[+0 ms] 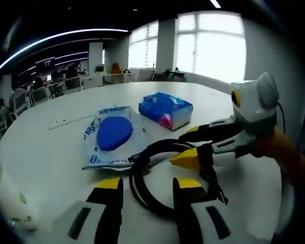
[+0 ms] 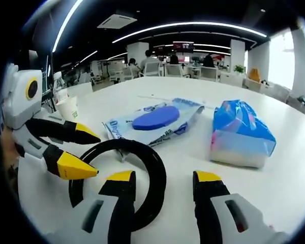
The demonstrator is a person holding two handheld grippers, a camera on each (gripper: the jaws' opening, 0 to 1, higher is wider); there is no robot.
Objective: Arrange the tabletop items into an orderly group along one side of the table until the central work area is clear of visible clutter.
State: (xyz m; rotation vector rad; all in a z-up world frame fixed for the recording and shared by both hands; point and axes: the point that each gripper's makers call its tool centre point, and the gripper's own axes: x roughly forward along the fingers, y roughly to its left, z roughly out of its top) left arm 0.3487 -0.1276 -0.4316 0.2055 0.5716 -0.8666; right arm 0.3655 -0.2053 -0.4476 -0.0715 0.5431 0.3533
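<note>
Beyond my white table (image 1: 51, 152): open office with desks and chairs (image 2: 168, 68), people seated at the far end, too small to detail. Curved light strips (image 2: 193, 26) on a dark ceiling. Large bright windows (image 1: 211, 43) with blinds. A potted plant (image 2: 239, 68) near a pillar. An orange object (image 1: 115, 68) on a far desk, unclear.

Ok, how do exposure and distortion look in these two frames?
Left gripper view: windows blown out white, white table bowed by the fisheye. Right gripper view: evener light, ceiling strip lights curve, own gripper soft up close.
</note>
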